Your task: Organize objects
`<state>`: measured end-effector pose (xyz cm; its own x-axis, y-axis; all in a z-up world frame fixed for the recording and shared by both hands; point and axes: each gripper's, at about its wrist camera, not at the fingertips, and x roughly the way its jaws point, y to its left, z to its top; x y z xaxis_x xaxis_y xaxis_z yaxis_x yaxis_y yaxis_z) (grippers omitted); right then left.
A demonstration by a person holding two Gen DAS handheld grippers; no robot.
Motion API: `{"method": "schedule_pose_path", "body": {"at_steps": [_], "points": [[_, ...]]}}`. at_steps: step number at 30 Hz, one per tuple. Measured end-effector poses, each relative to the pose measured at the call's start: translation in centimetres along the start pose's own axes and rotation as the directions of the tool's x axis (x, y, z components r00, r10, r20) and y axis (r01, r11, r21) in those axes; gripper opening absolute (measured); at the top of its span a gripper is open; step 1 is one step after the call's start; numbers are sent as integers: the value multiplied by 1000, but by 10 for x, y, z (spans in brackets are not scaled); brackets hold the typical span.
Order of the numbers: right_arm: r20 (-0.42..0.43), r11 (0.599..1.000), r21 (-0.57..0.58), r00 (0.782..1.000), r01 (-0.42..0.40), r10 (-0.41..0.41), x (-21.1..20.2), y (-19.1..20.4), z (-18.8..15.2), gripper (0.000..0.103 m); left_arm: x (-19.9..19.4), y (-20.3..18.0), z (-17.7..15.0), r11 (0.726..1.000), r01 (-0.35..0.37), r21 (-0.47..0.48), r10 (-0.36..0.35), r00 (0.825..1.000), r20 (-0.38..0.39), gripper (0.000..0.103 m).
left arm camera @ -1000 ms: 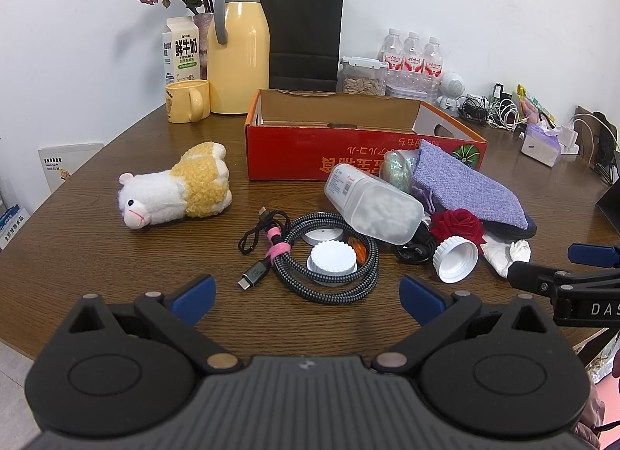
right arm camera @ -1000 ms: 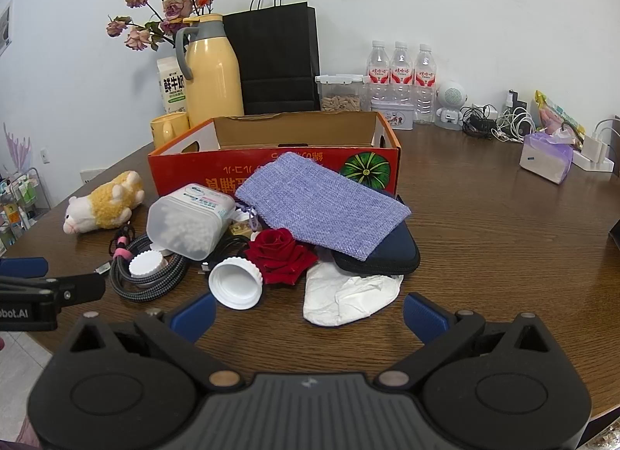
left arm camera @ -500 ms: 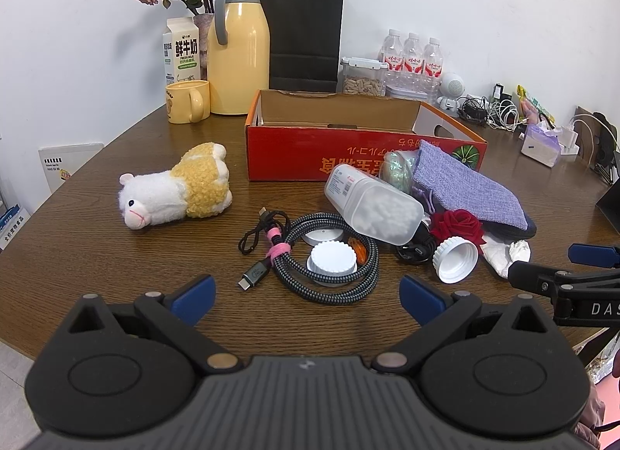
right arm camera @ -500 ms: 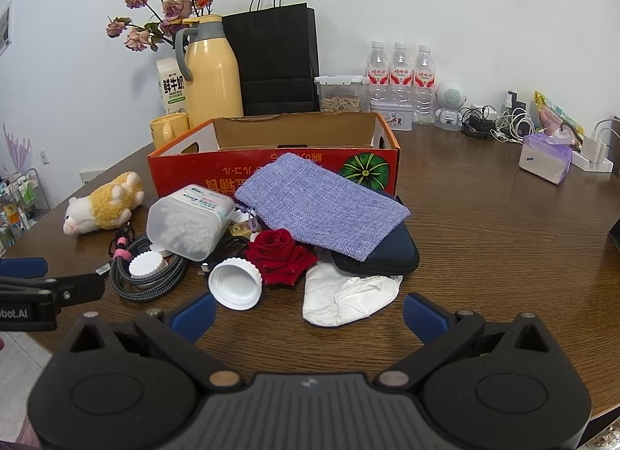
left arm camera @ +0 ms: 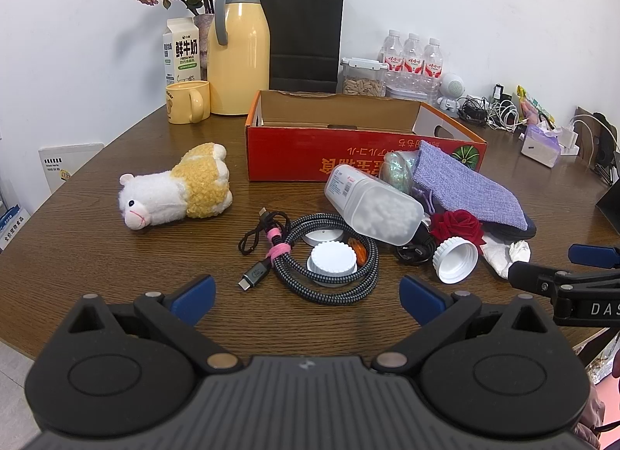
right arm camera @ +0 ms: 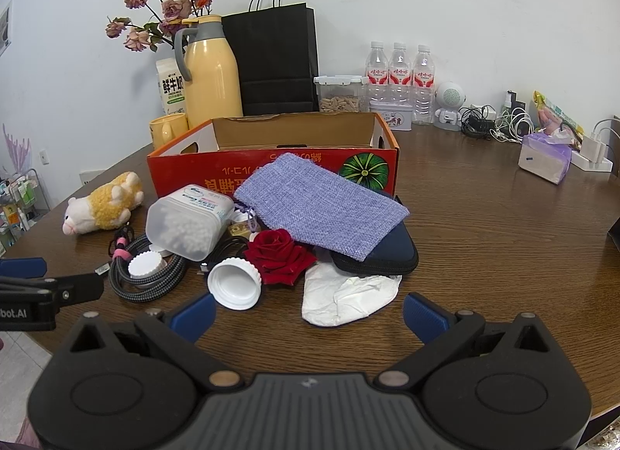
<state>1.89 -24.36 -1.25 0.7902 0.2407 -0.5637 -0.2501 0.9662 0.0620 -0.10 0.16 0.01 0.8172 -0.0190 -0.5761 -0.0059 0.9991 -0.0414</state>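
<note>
Red cardboard box [left arm camera: 360,157] sits mid-table with its open top facing up and its printing upside down, so the lettering isn't really readable, though there's a green pumpkin-looking graphic at one corner. Behind it the milk carton [left arm camera: 182,51] reads "FRESH MILK" under Chinese characters, next to a yellow thermos jug [left arm camera: 238,59] and yellow mug [left arm camera: 188,101]. The three water bottles [right arm camera: 399,78] have red labels too small to make out.

Left gripper [left arm camera: 306,293] hangs over the near edge of the wooden table [left arm camera: 97,248], jaws spread wide, touching nothing. Right gripper [right arm camera: 308,312] is the same deal: wide open, empty; its side reads "DAS" in the left view before the frame cuts it off.

The stuff to organize is all piled in front of the box: plush alpaca [left arm camera: 176,192] lying on its side, coiled braided cable [left arm camera: 329,256] with a white lid [left arm camera: 331,258] inside the loop, a tipped cotton-swab jar [left arm camera: 372,204] with a tiny unreadable label, red rose [right arm camera: 281,250], loose white cap [right arm camera: 234,283], purple fabric pouch [right arm camera: 321,204] draped over a navy zip case [right arm camera: 381,256], and crumpled white paper [right arm camera: 345,297]. Small bits under the jar are mostly hidden.
</note>
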Motion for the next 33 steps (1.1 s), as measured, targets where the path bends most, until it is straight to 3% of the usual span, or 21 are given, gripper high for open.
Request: {"method": "schedule_pose_path", "body": {"at_steps": [33], "points": [[-5,1000,2,1000,4,-4,6,-5,3,103,5,3,4,1000,-4,-5,4,1000,-10,103]]}}
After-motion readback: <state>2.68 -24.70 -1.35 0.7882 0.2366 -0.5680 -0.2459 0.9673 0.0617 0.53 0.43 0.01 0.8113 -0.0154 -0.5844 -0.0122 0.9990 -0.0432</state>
